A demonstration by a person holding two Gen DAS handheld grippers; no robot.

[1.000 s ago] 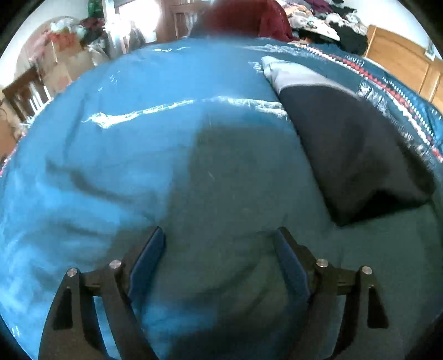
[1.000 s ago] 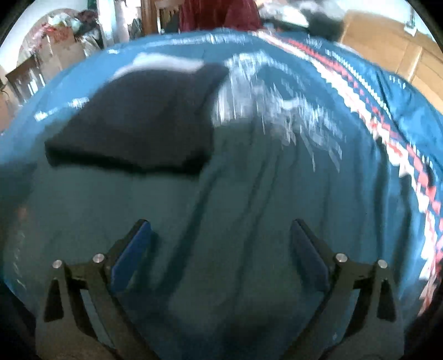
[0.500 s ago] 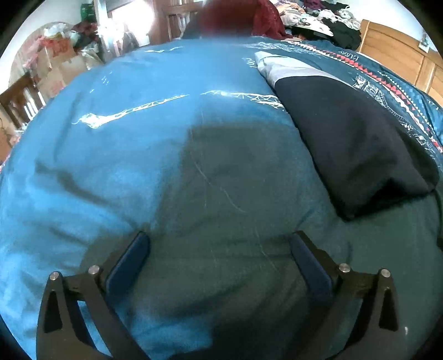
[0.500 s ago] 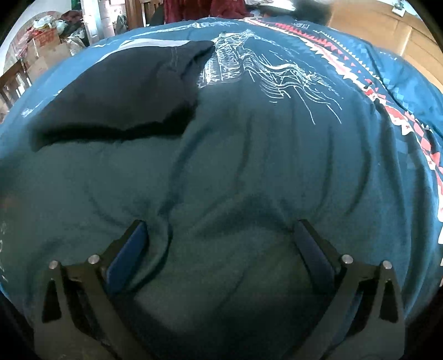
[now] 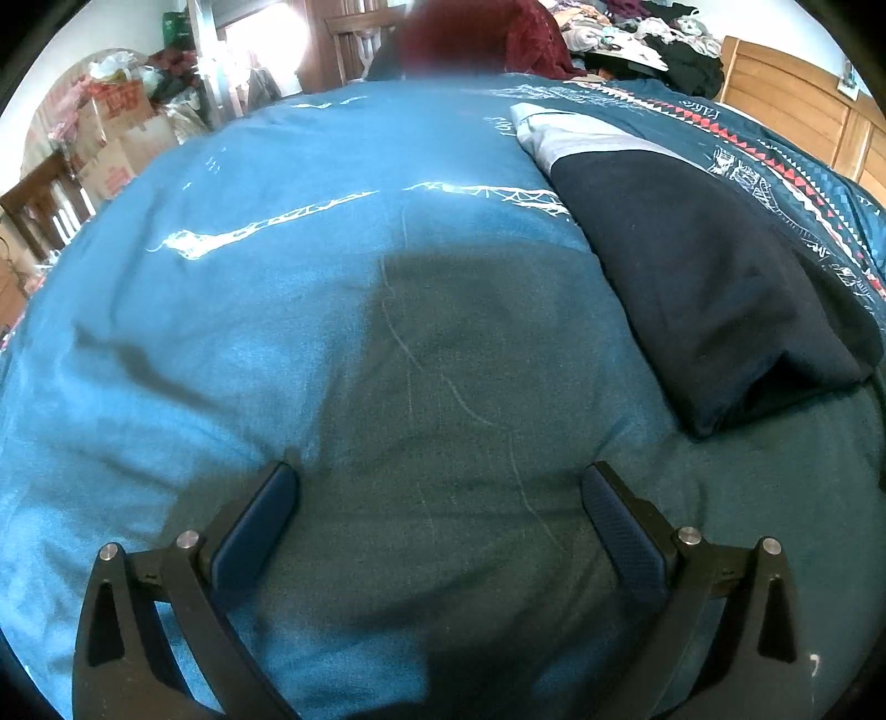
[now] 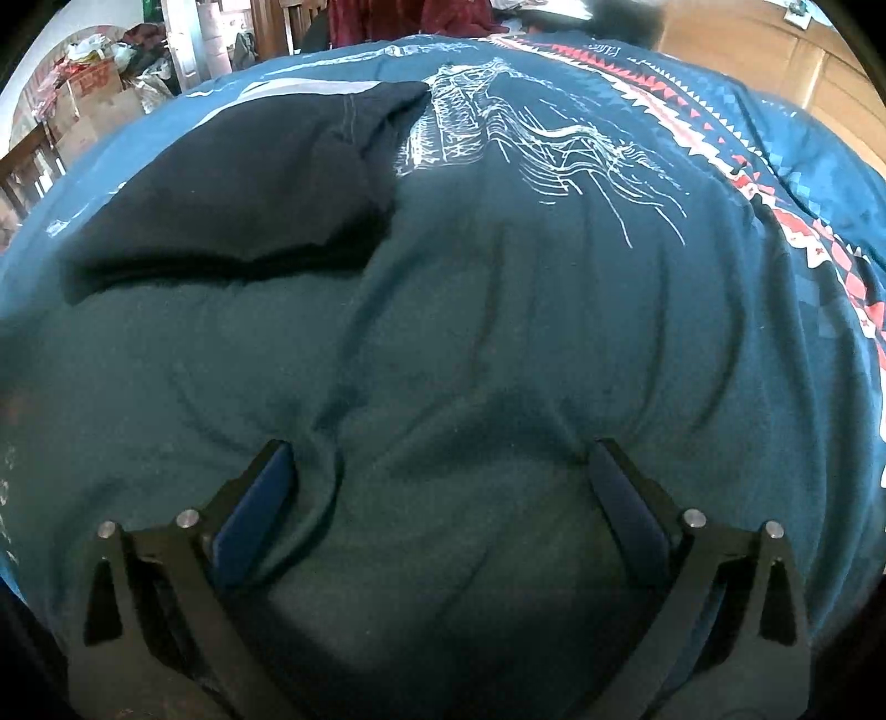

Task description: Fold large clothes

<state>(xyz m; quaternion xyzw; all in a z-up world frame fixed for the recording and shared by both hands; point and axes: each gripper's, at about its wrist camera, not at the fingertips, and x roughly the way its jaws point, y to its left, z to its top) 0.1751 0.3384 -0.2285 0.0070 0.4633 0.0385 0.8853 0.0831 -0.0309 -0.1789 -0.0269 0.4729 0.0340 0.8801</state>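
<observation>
1. Lowered closer to the teal printed bed cover (image 5: 277, 310) than a second ago; left claw (image 5: 440, 493) now spread wider.
2. Left claw: wide apart, nothing held, just above the cover.
3. Right claw (image 6: 443, 471): wide apart, empty, over rumpled cover.
4. Folded black fabric garment with grey panel (image 5: 692, 277): lying on the cover, ahead-right of left claw, ahead-left of right claw (image 6: 249, 188).

- Daylight glares from a window (image 5: 260, 39) at the far left (blown white), brightening that side of the bedspread (image 5: 194, 310).
- A soft shadow darkens its centre.
- Fisheye bends edges; corners vignette black.
</observation>
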